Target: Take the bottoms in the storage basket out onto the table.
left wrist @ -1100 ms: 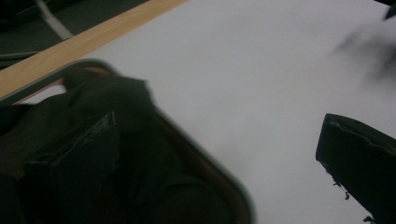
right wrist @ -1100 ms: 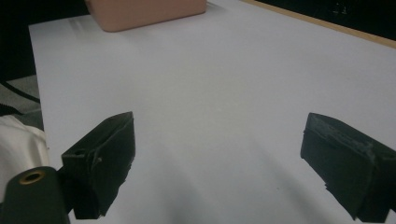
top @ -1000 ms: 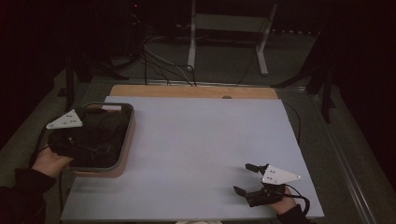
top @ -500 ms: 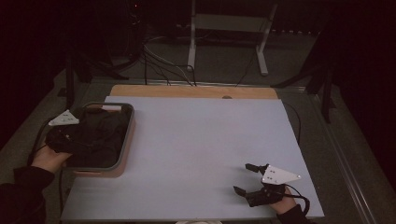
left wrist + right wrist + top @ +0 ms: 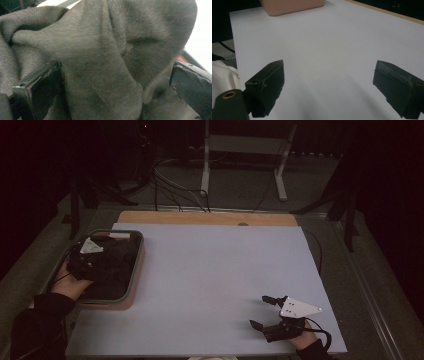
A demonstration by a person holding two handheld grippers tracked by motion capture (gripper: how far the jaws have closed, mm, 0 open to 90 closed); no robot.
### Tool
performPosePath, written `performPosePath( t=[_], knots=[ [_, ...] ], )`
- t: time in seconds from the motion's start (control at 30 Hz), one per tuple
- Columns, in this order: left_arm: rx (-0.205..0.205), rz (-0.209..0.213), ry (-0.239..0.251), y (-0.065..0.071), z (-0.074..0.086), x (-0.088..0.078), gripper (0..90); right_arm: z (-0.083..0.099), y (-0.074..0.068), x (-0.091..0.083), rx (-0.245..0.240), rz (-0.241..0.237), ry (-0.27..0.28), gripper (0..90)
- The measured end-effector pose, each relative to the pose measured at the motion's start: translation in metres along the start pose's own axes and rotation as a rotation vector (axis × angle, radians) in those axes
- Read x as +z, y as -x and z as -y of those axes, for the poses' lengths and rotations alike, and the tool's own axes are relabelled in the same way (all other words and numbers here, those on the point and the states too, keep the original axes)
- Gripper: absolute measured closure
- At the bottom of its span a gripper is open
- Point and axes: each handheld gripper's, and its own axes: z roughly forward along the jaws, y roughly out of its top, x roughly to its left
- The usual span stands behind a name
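High view, nearest first: my right claw [image 5: 263, 311] rests low at the lower right of the tabletop [image 5: 210, 270], jaws spread wide on nothing, unmoved over the last second. At the left edge of the frame, my left claw [image 5: 92, 262] has pushed forward from the near rim of the tray [image 5: 136, 265] to sit over its middle, down among the dark cloth [image 5: 116, 265] heaped inside. In the left gripper view the cloth [image 5: 105, 57] bulges between the two spread jaws, not yet pinched. I judge I'm placed for the grab: next I close on that fold and lift the cloth out.
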Motion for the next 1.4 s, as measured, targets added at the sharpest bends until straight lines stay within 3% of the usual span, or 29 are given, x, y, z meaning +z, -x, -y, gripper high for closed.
performPosePath(
  t=[0.1, 0.2, 0.23, 0.47, 0.57, 0.63, 0.7, 0.93, 0.97, 1.1, 1.13, 1.27, 1.4],
  knots=[
    [-0.008, -0.007, -0.011, 0.001, -0.002, 0.005, 0.1, 0.0, 0.0, 0.0, 0.0, -0.003, 0.002, 10.0],
    [-0.019, -0.037, -0.024, 0.003, -0.008, 0.013, 0.0, 0.0, 0.0, 0.0, 0.001, -0.004, 0.001, 10.0],
    [-0.022, -0.054, -0.049, 0.004, -0.011, 0.018, 0.0, 0.0, 0.0, 0.001, -0.001, -0.003, -0.002, 10.0],
    [-0.044, -0.135, -0.105, 0.007, -0.012, 0.037, 0.0, 0.0, 0.0, 0.001, 0.002, -0.005, -0.005, 10.1],
    [-0.017, -0.186, -0.155, 0.011, -0.013, 0.044, 0.0, 0.001, 0.0, 0.001, 0.0, -0.004, -0.008, 10.1],
    [-0.019, -0.198, -0.164, 0.013, -0.013, 0.045, 0.0, 0.001, 0.001, 0.001, 0.001, -0.005, -0.008, 10.1],
    [-0.011, -0.228, -0.204, 0.015, -0.013, 0.051, 0.0, 0.001, 0.001, 0.001, 0.002, -0.005, -0.01, 10.1],
    [0.007, -0.275, -0.243, 0.02, -0.01, 0.059, 0.5, 0.001, 0.001, 0.002, 0.002, -0.006, -0.012, 10.1],
    [0.003, -0.298, -0.252, 0.021, -0.01, 0.06, 0.5, 0.001, 0.001, 0.002, 0.001, -0.005, -0.012, 10.2],
    [-0.023, -0.298, -0.254, 0.019, -0.01, 0.059, 17.0, 0.001, 0.001, 0.001, 0.002, -0.002, -0.012, 10.2],
    [-0.043, -0.289, -0.244, 0.016, -0.009, 0.056, 17.0, 0.001, 0.001, 0.001, 0.003, -0.001, -0.013, 10.2],
    [-0.043, -0.267, -0.231, 0.012, -0.005, 0.05, 37.8, 0.001, 0.002, 0.001, 0.002, 0.003, -0.008, 10.2],
    [-0.065, -0.248, -0.211, 0.008, -0.003, 0.043, 50.9, 0.001, 0.002, 0.001, 0.002, 0.005, -0.009, 10.3]
  ],
)
